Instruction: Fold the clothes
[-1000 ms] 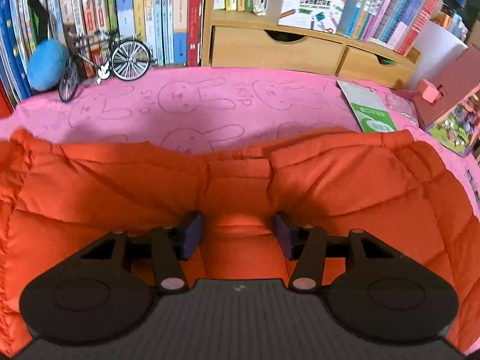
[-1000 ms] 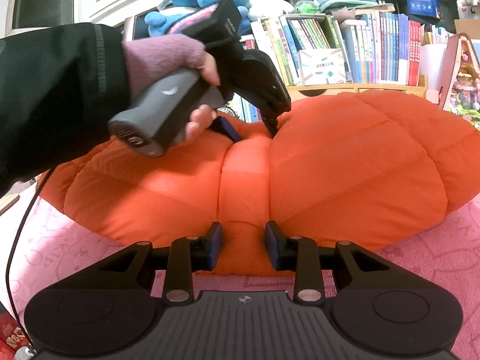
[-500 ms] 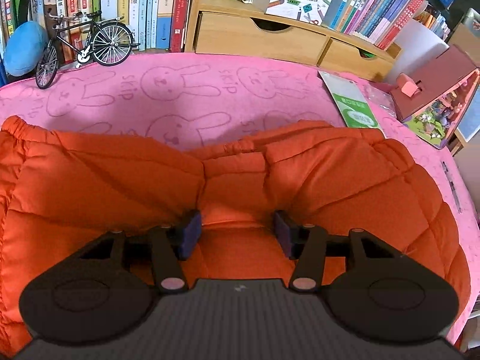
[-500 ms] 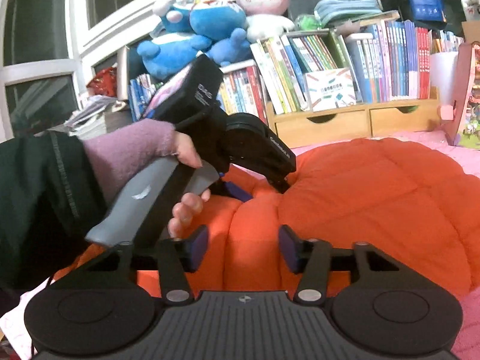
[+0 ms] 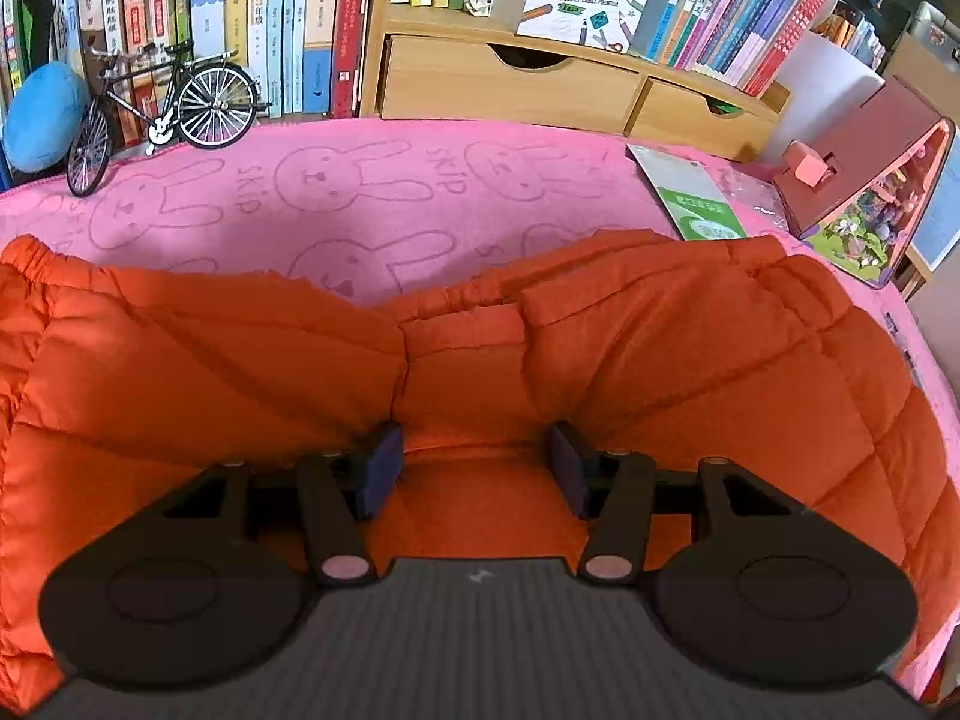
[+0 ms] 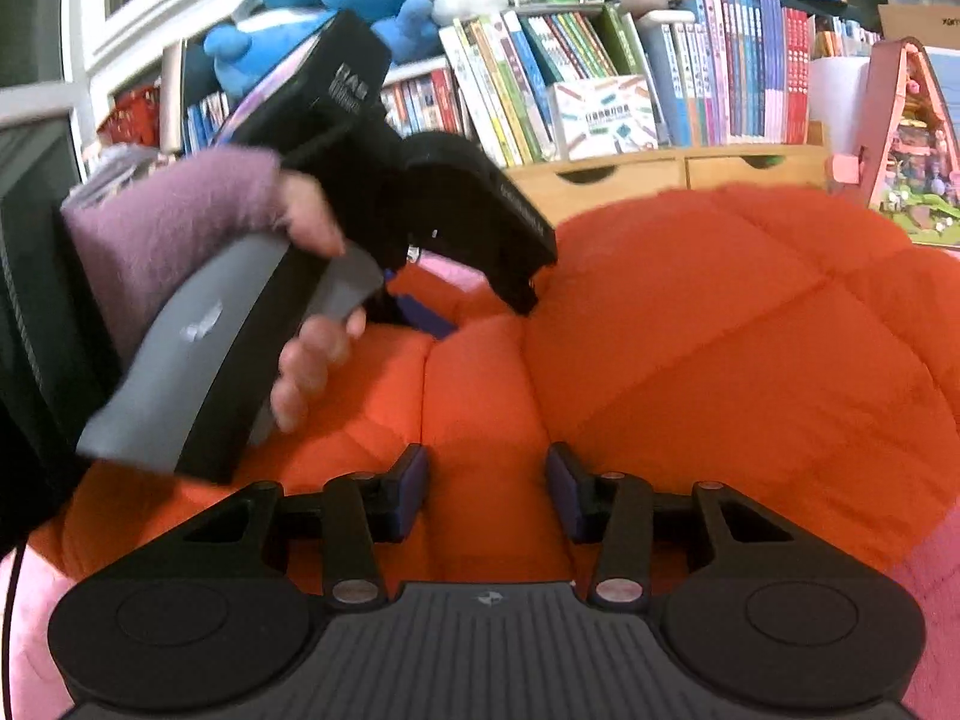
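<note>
The orange puffer jacket [image 5: 690, 372] lies on the pink bunny blanket [image 5: 372, 192], long axis running 9 to 3 o'clock, its gathered hem toward 12. The left gripper [image 5: 474, 459] clamps a central raised fold; the right gripper [image 6: 486, 489] straddles another ridge, jaws closing — whether the pads press is unclear. Since a second ago the right view has drawn closer, and the jacket's near edge is now hidden.

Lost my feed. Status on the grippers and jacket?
Left gripper gripping orange puffer jacket. Right gripper closing, jacket fold between pads. Nothing in the way.
</note>
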Demonstrator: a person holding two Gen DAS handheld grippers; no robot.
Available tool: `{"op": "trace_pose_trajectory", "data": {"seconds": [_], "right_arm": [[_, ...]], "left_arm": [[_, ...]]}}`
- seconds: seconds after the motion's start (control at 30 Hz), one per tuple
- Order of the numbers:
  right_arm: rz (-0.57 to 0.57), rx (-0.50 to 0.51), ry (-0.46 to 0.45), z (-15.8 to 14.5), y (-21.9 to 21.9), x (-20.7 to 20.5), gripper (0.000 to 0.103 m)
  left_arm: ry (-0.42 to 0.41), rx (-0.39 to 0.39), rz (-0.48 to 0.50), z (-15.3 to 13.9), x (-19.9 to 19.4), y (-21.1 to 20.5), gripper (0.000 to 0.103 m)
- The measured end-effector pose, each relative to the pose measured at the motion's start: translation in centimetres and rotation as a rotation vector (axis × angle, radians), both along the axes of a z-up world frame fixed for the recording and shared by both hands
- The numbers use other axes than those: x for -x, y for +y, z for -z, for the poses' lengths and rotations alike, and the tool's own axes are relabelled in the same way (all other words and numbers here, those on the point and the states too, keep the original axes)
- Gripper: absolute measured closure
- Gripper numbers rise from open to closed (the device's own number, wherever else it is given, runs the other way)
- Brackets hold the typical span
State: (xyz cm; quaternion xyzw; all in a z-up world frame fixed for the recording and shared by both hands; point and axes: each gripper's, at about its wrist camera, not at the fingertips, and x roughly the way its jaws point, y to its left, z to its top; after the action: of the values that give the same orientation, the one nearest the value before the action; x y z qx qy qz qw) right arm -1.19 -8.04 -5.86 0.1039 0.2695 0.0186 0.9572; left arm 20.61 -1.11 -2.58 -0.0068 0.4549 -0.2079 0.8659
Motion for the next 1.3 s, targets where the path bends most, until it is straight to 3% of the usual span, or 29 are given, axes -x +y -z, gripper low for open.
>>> {"op": "trace_pose_trajectory", "data": {"seconds": [0.57,0.7,0.97,1.1,1.3], "right_arm": [[-0.040,0.019,0.019,0.8,0.5,3.5,0.059],[-0.050,0.014,0.010,1.0,0.3,3.7,0.059],[-0.055,0.010,-0.014,1.3,0.2,4.1,0.059],[-0.062,-0.001,-0.020,1.3,0.0,4.2,0.059],[-0.070,-0.014,-0.022,1.2,-0.2,4.4,0.059]], "left_arm": [[-0.075,-0.056,-0.077,0.9,-3.0,-2.2,0.045],[-0.054,-0.070,-0.112,-0.1,-3.8,-2.4,0.044],[-0.165,0.011,0.018,-4.3,5.4,0.4,0.039],[-0.191,-0.036,0.060,-3.7,10.1,0.8,0.039],[-0.167,-0.065,0.034,-2.4,11.4,1.1,0.039]]}}
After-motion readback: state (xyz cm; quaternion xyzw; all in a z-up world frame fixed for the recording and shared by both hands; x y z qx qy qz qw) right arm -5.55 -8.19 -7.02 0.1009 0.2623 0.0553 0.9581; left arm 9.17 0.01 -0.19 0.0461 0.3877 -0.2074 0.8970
